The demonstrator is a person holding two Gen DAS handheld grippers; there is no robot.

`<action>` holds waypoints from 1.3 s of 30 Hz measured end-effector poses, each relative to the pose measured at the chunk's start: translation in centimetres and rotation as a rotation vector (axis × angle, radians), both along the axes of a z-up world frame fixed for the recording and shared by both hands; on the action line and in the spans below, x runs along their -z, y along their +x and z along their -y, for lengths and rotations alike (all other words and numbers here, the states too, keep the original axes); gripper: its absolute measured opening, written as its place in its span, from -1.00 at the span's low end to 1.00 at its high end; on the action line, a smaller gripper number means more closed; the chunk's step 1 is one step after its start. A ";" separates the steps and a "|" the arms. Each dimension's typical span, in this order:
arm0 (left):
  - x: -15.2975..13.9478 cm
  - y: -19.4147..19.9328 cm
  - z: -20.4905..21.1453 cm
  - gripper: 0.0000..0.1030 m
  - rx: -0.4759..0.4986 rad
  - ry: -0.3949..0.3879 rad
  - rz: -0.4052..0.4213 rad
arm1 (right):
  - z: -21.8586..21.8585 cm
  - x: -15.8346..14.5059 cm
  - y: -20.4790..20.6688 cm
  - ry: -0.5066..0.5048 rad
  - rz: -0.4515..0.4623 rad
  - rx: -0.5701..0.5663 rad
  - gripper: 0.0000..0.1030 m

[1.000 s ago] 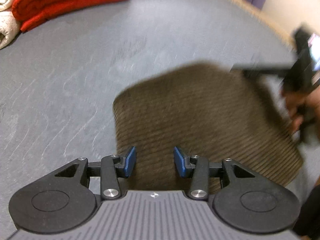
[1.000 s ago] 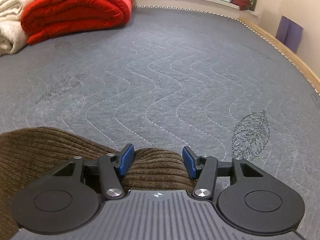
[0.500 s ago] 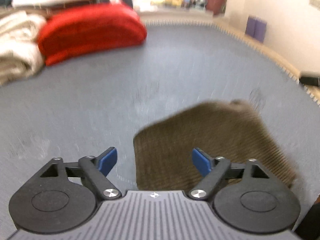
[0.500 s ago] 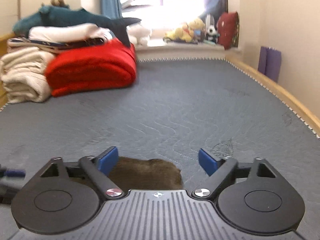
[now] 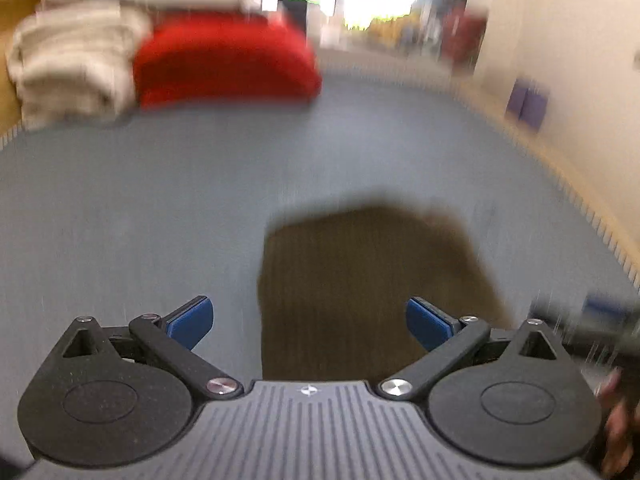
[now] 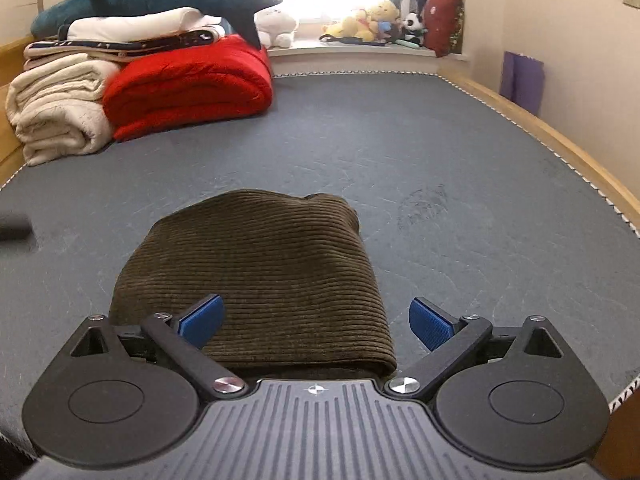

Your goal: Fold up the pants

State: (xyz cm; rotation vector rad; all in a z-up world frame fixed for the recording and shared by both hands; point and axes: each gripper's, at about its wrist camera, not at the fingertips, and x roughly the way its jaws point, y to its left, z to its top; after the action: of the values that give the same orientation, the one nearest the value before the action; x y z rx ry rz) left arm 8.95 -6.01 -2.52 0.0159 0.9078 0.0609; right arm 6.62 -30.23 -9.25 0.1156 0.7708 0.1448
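Both claws spread, empty: left claw (image 5: 308,322); right claw (image 6: 316,322) | pants (image 6: 260,276) folded on mattress (image 6: 460,184)

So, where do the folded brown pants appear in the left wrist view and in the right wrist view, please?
Left wrist view: the brown pants lie at centre, slightly right, blurred, ahead of the open left gripper.
Right wrist view: the pants lie at centre, slightly left, sharp, ahead of the open right gripper.
Shared landmark: the red blanket, upper left in both.
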 end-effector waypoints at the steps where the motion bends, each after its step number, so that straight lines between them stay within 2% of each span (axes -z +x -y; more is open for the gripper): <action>1: 0.8 0.4 0.0 0.99 -0.004 -0.031 -0.062 | -0.1 0.1 0.2 -0.008 0.000 0.002 0.92; 2: 1.2 0.8 -0.1 0.99 0.011 -0.086 -0.084 | -0.1 0.3 0.5 -0.018 -0.005 0.012 0.92; 3: 1.5 1.1 0.0 0.99 0.029 -0.106 -0.084 | -0.1 0.6 1.0 -0.022 -0.016 0.017 0.92; 7: 3.1 2.4 1.1 0.99 0.055 0.022 -0.094 | -0.6 1.6 2.0 -0.012 -0.057 0.006 0.92; 8: 3.5 2.8 1.0 0.99 0.054 0.034 -0.102 | -0.7 1.7 2.2 -0.022 -0.056 -0.002 0.92; 17: 5.9 4.9 -0.7 0.99 0.005 -0.017 -0.161 | -0.9 2.4 2.1 -0.068 -0.075 -0.047 0.92; 39: 5.6 4.7 -1.0 0.99 -0.031 -0.035 -0.157 | -1.2 2.5 2.3 -0.089 -0.083 -0.051 0.92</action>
State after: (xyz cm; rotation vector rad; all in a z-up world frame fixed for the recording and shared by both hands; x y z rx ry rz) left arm 13.66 -4.99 -8.10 -0.0265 1.0663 0.0728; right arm 8.95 -29.02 -11.79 0.0177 0.8617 0.1551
